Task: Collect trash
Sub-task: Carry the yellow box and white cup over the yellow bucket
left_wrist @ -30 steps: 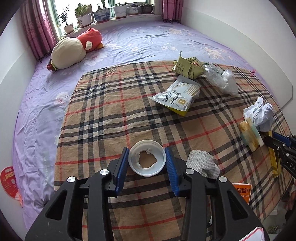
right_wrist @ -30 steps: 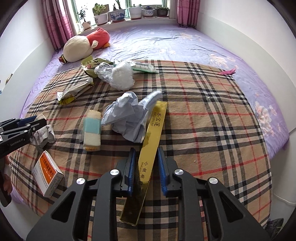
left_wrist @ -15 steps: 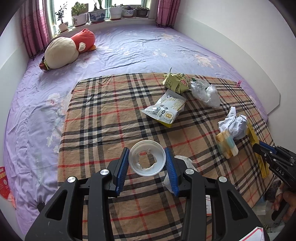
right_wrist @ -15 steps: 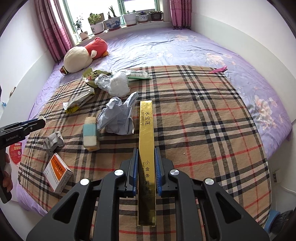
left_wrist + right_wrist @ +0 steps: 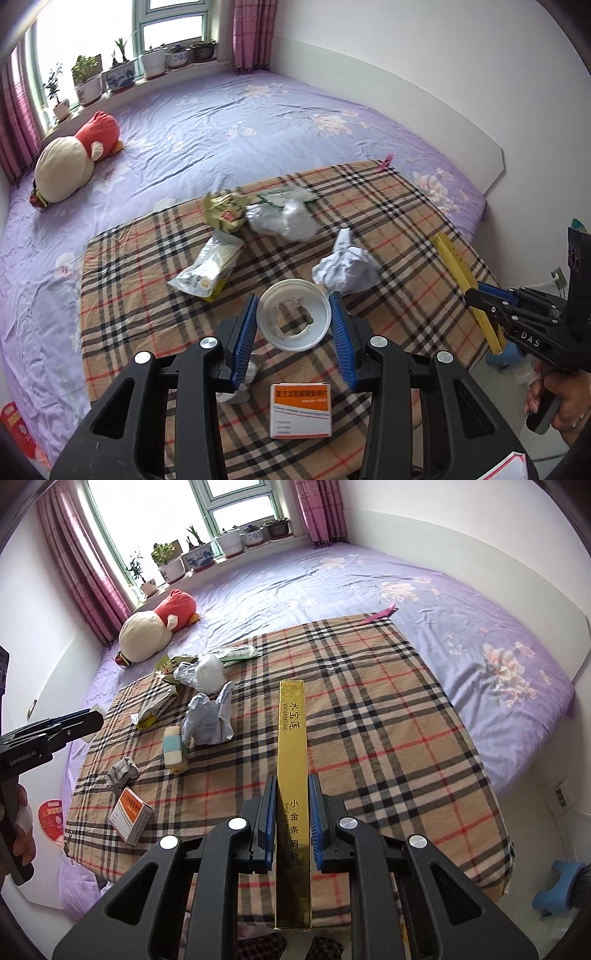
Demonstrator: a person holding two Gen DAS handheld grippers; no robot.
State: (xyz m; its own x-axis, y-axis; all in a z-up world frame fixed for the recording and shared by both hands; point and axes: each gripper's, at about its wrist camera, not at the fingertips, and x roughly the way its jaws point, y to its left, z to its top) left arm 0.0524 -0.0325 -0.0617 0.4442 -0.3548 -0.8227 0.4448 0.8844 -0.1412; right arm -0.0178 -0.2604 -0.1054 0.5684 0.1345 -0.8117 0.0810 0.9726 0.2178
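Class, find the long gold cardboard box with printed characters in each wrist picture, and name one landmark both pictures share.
Left wrist view: the long gold cardboard box is at the right edge, slanting down, clamped in the right gripper.
Right wrist view: the box runs up the centre, clamped in the right gripper.
Shared landmark: the crumpled white paper ball on the plaid blanket.

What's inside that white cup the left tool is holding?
The white cup looks empty. Its bottom is torn open, and the plaid blanket shows through the ragged hole. The left tool grips it by the sides; the outside of its wall is hidden.
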